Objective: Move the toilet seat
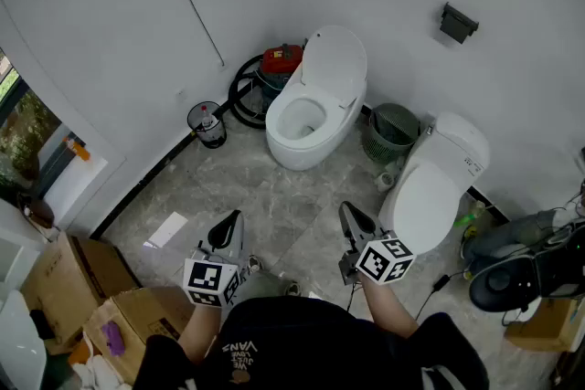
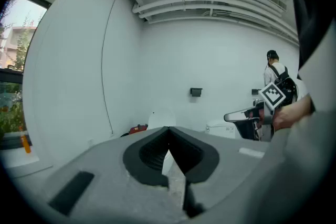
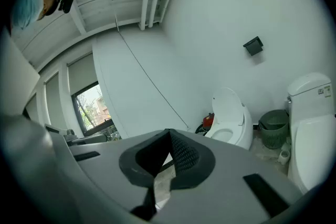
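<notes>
A white toilet stands against the far wall with its lid raised and its bowl open; it also shows in the right gripper view as the toilet. A second white toilet with its lid down stands to the right, close to my right gripper. My left gripper hovers over the tiled floor, well short of the open toilet. Both grippers are shut with nothing between the jaws, as the left gripper and right gripper show in their own views.
A green waste basket sits between the two toilets. A small black bin and a red canister with a black hose stand left of the open toilet. Cardboard boxes are at the lower left, a dark machine at the right.
</notes>
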Demonstrator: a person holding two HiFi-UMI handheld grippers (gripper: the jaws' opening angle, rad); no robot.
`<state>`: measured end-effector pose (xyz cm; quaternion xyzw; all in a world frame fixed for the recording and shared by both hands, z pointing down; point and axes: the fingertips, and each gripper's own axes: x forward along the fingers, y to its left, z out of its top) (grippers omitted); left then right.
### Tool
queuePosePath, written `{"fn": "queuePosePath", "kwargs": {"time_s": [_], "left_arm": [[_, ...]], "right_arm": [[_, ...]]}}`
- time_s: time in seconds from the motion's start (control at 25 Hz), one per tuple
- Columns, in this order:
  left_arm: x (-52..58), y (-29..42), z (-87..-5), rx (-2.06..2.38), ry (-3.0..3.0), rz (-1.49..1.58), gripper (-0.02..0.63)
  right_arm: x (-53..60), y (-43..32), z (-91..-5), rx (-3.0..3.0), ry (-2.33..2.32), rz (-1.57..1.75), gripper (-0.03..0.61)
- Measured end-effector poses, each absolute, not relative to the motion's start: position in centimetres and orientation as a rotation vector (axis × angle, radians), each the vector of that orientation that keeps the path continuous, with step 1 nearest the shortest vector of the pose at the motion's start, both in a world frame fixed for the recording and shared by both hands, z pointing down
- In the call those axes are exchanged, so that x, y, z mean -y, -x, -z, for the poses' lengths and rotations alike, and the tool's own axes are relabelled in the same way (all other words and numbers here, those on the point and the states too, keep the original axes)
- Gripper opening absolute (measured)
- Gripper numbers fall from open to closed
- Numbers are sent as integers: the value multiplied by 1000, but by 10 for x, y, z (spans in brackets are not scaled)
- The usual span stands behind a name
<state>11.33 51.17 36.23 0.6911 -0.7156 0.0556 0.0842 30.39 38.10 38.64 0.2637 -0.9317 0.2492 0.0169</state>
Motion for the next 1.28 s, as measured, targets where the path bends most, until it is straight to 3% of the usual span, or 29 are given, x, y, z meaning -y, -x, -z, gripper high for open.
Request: {"fn": "queuePosePath", "kwargs": {"time_s": [0.44,0.48,0.56,0.6,0.8,1.28], "left_arm": [[-489,-83,-385,2083,-2077,-176,11],[-483,-77,-389,2055,-2082,-170,38],[-468,-65,-395,1995,-2086,-153,205],[-462,-57,-397,1973,-2087,-148,213],[-433,-8,-400,1918,-2106,-139,213],[-372,106,-403,1816,-2172,-146,244]], "right_arm": [[-358,-276,-397,2889,-936,-791,0],[-352,-273,-397,2880,-964,-781,3],[-340,-262,-397,2865,-999,-787,70],[-335,-256,-396,2854,-1014,-795,89],[-305,-214,-395,2815,-1100,-809,188],[-259,-115,-395,2760,-1280,-842,204]]}}
